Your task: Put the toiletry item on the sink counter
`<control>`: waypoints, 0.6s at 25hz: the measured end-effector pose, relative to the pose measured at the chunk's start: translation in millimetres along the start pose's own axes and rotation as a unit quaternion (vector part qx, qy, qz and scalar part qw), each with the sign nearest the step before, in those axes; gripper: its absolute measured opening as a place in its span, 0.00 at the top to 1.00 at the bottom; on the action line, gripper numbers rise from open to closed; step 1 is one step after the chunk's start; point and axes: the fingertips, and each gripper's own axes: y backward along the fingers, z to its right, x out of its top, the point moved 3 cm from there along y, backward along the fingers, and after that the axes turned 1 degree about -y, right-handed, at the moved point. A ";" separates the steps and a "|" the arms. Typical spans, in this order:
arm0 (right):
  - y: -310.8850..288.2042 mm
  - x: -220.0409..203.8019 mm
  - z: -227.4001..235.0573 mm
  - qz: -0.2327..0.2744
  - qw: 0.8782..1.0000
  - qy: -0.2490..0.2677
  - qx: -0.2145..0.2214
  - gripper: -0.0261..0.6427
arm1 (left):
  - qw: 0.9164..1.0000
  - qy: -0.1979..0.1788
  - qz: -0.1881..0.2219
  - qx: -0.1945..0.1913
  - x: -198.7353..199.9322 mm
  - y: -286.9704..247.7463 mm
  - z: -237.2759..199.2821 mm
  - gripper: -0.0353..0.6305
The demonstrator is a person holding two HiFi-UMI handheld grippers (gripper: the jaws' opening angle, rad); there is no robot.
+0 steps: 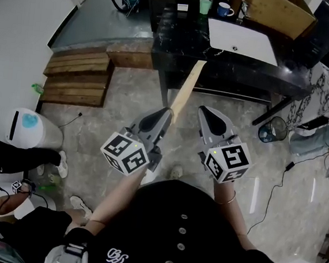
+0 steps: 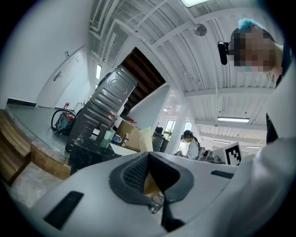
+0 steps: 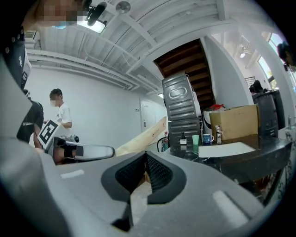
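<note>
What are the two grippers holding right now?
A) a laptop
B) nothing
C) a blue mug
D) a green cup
B: the left gripper and right gripper are both shut on nothing; the green cup and blue mug stand on the dark counter.

We wear a black top [image 1: 160,237] with a row of small round buttons [image 1: 183,216] down the front, a white emblem [image 1: 116,255] at the chest, grey straps [image 1: 65,256] at both shoulders and a thin bracelet [image 1: 229,199] on the right wrist. Our left gripper [image 1: 165,113] and right gripper [image 1: 205,113] are grey shells with dark ribbed pads [image 2: 136,172]. Each carries a white cube [image 1: 126,152] of black square markers.
</note>
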 end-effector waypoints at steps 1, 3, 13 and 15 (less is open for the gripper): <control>-4.8 -0.4 4.4 -0.004 1.000 0.003 0.007 0.96 | 1.000 0.000 0.002 0.003 -0.4 -5.7 -2.1 0.93; -12.5 -1.0 11.1 -0.013 1.000 0.010 0.021 0.96 | 1.000 0.003 0.006 0.007 -1.0 -15.8 -5.3 0.93; -27.8 1.7 41.9 -0.015 1.000 0.010 0.021 0.96 | 0.999 -0.005 0.021 0.024 8.4 -50.5 -12.1 0.93; -28.7 0.2 46.8 -0.017 1.000 0.008 0.018 0.96 | 0.999 -0.006 0.020 0.028 6.5 -53.2 -13.8 0.93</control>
